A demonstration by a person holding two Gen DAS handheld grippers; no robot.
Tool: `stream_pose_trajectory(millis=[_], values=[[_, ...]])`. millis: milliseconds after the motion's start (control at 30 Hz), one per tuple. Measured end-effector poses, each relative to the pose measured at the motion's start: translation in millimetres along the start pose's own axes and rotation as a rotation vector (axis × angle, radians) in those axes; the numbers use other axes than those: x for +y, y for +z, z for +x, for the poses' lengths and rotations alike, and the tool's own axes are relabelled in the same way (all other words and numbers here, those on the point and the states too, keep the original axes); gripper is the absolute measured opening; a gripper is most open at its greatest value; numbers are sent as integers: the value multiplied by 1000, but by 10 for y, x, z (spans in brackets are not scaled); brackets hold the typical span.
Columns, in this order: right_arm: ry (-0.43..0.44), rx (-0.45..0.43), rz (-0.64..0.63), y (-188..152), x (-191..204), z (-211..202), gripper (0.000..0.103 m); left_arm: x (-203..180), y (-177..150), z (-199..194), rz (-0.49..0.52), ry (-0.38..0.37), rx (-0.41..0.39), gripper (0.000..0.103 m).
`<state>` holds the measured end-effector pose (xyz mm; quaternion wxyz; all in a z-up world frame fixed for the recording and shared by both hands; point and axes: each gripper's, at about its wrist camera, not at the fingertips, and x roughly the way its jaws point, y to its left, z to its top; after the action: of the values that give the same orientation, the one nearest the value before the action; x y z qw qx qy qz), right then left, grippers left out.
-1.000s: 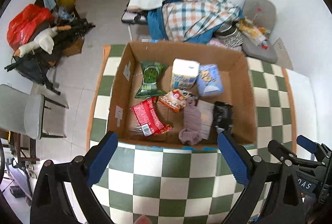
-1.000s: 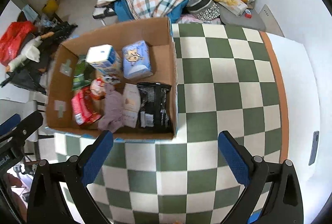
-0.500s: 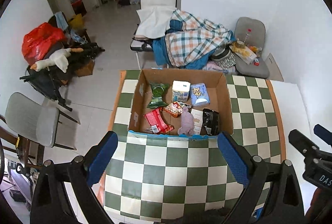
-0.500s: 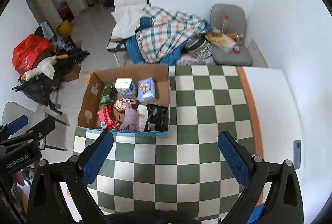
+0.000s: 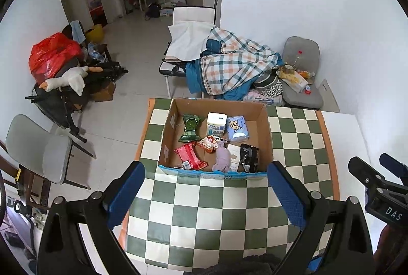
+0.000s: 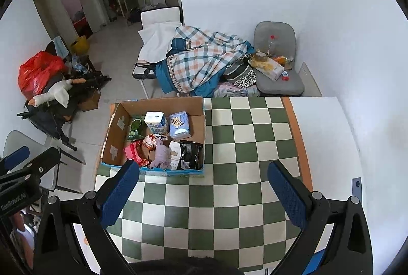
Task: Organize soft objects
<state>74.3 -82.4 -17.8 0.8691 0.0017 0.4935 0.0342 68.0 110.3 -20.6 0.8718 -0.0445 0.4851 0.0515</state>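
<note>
Ahead of both jaws, brown cardboard box [image 5: 215,137] holds soft packets on green-checked table [image 5: 204,213]; I keep both jaws open, empty, raised clear.

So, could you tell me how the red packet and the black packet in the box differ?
The red packet lies toward the left side of the cardboard box, while the black packet sits against its right wall. The red packet is long and narrow and lies at a slant; the black packet is squarer and looks crumpled. Both lie near the front edge of the box, untouched by either gripper.
</note>
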Motion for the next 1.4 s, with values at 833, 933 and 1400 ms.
stream_pose_trajectory(millis=[833, 933, 1400], values=[[8, -21, -4, 27, 50, -83, 102, -43, -61, -6, 0, -20, 18, 98], [1, -29, -5, 36, 50, -104, 102, -34, -58, -35, 1, -20, 9, 98], [-10, -43, -1, 47, 8, -119, 102, -38, 10, -38, 26, -29, 19, 98]])
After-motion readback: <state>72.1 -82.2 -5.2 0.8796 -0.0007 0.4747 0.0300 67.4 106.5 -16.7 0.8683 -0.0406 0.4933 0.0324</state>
